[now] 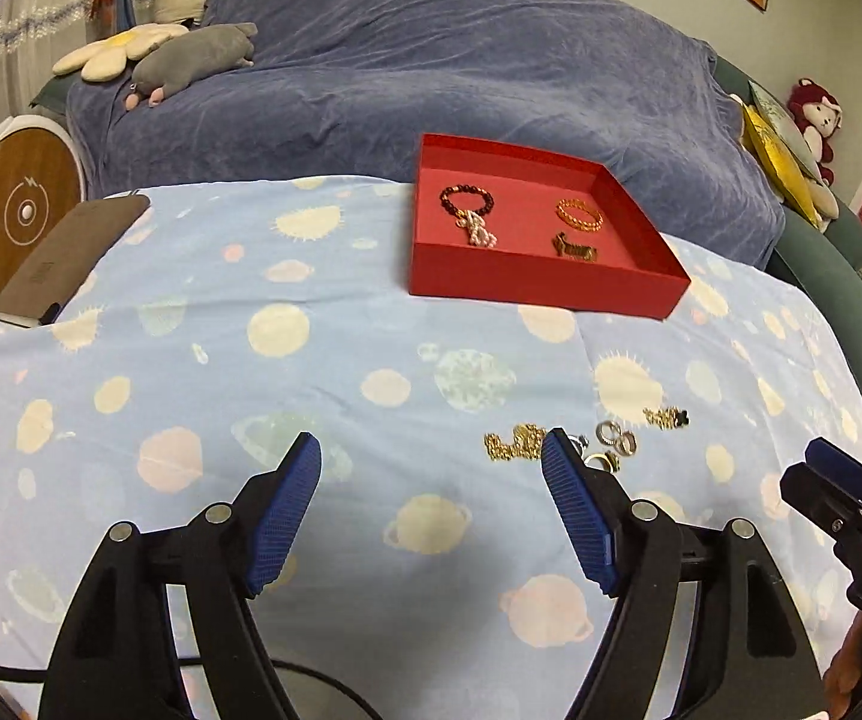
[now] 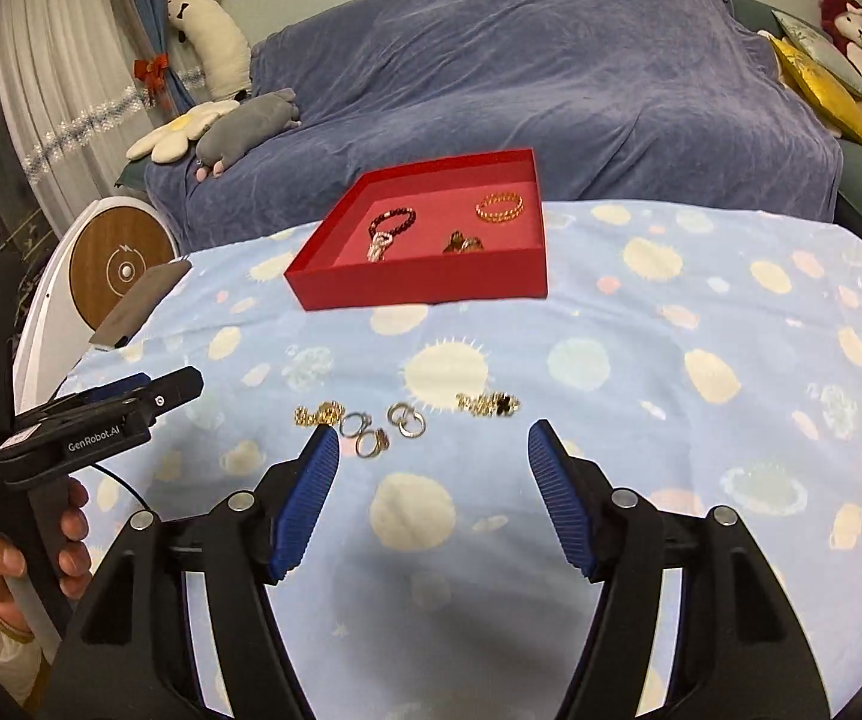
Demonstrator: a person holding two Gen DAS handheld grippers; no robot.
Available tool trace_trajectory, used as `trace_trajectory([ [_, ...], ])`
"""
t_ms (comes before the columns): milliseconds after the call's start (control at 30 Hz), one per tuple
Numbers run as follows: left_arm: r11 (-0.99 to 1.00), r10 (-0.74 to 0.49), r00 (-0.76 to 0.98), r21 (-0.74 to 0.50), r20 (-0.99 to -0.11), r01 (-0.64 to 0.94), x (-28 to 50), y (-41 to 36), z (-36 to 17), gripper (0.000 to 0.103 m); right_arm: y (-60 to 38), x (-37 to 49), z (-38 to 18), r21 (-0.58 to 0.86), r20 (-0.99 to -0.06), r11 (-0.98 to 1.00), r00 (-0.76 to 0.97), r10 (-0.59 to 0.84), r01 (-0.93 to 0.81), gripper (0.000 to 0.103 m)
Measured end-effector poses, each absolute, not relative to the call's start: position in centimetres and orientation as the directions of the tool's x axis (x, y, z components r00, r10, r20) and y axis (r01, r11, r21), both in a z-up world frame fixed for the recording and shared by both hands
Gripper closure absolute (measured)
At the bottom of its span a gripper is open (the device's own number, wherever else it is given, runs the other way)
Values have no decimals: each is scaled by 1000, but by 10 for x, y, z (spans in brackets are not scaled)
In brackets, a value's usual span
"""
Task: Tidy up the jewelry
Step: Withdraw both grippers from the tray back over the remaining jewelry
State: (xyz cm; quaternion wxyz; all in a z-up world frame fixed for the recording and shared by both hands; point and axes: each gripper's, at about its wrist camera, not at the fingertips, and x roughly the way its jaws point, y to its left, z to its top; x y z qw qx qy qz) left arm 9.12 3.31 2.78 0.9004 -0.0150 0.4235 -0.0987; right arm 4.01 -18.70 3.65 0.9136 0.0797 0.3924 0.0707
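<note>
- The table (image 2: 700, 276) under its planet-print cloth offered wide bare room on every side.
- The red tray (image 1: 526, 285) sat at the far edge, holding bracelets (image 1: 465, 199).
- My left gripper (image 1: 431, 450) and right gripper (image 2: 433, 438) were both spread, holding nothing.
- The loose rings (image 2: 405, 418) and chains (image 2: 486, 403) lay near; I judged one small piece per pinch best.

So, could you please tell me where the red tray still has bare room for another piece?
Red tray: free along its left side and front-right corner. Crowded mid-floor: beaded bracelet, gold bangle, gold chain.
</note>
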Motion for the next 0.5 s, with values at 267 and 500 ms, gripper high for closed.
trace_trajectory([
  [267, 970, -196, 575, -73, -794, 230, 100, 3, -15, 30, -193, 45, 12, 141, -746, 989, 652, 136, -45, 40],
  [500, 970, -173, 556, -42, -813, 240, 123, -18, -41, 43, -199, 55, 0, 144, -772, 989, 622, 134, -34, 40],
])
